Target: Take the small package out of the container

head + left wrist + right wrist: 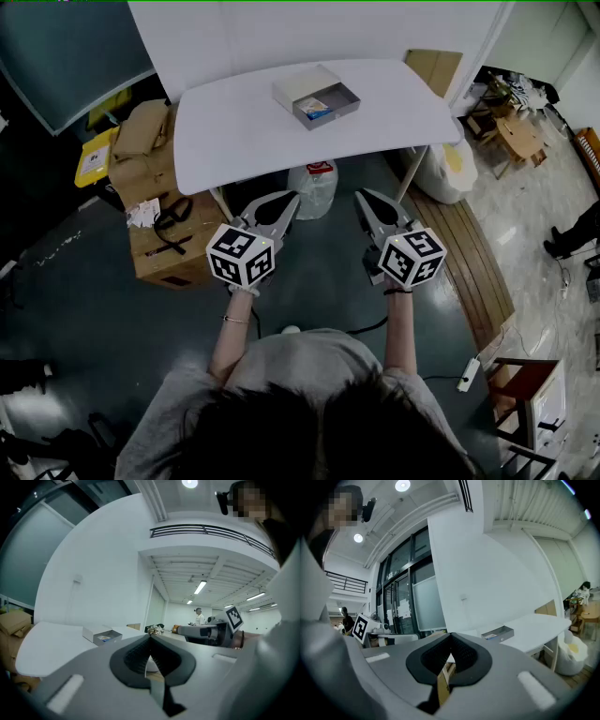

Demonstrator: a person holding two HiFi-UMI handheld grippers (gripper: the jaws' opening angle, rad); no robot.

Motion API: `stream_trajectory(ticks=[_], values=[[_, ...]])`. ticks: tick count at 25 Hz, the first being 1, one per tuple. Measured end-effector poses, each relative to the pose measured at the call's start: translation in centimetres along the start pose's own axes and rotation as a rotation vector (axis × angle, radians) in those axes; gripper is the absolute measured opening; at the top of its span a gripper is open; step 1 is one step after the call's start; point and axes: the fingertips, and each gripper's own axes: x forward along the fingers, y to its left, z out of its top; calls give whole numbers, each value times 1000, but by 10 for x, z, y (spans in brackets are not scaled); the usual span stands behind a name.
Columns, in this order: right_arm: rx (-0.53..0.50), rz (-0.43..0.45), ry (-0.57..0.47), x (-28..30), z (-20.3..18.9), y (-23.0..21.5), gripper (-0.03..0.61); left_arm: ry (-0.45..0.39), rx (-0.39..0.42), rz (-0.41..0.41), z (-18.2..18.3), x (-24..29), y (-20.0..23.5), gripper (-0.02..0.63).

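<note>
Table (234, 131) smooth matt white; container (316, 96) matt grey, card-like; boxes (141, 139) brown cardboard.

Cams: head one looks steeply down from above, my two jaw cams sit low, near level.
All three catch the white table (244, 131) and open box (317, 96), both well ahead of me.

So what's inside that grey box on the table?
A small package lies in the open grey tray. Whatever sits under the white cover is hidden.

Bare white table (234, 131) all round the container (316, 96); cardboard boxes (141, 150) crowd the table's left side
</note>
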Motion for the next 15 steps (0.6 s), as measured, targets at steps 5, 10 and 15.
stream_trajectory(ticks=[5, 10, 15], values=[[7, 5, 5, -1, -1, -8, 12, 0, -4, -6, -1, 10, -2, -9], [19, 5, 2, -2, 2, -23, 12, 4, -8, -9, -4, 25, -7, -9], [35, 17, -3, -3, 3, -36, 12, 11, -11, -7, -7, 41, -11, -9]])
